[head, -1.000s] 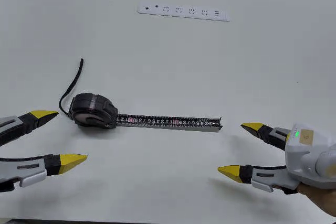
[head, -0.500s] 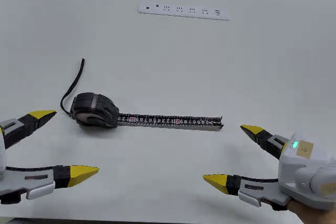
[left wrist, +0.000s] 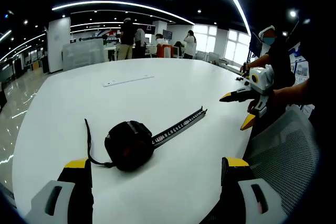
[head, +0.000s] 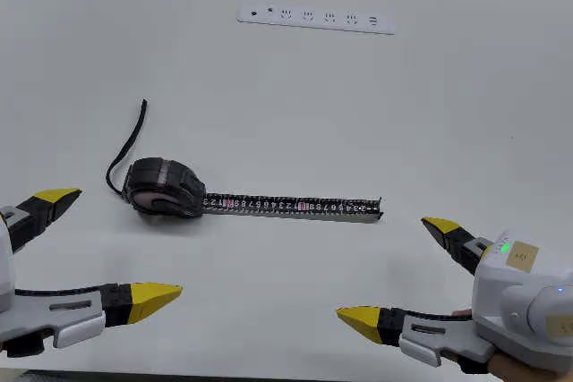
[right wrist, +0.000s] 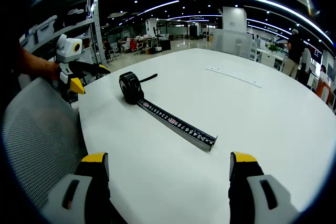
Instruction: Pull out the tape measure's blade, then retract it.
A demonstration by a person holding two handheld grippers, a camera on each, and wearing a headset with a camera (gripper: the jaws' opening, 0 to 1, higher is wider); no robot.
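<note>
The tape measure (head: 161, 187) is seen lying on its side on the white table (head: 358, 114), left of centre, with its blade (head: 291, 207) drawn out flat along the tabletop toward the right and its black wrist strap (head: 125, 145) curled away behind it. A white power strip (head: 315, 18) is set well apart at the far edge. The left gripper (head: 118, 243) is held near the case with its jaws spread wide and nothing between them; the right gripper (head: 391, 267) is held just short of the blade's end hook (head: 379, 213), likewise wide and empty. The pulling-out is judged done, and the retraction is what is left. Whether a lock holds the blade cannot be made out, the case's controls being too small to read. If the brake is released without the case being steadied, the blade may be whipped back hard and the light case thrown across the smooth surface; if the blade is pinched off-centre, it may be kinked or twisted.
</note>
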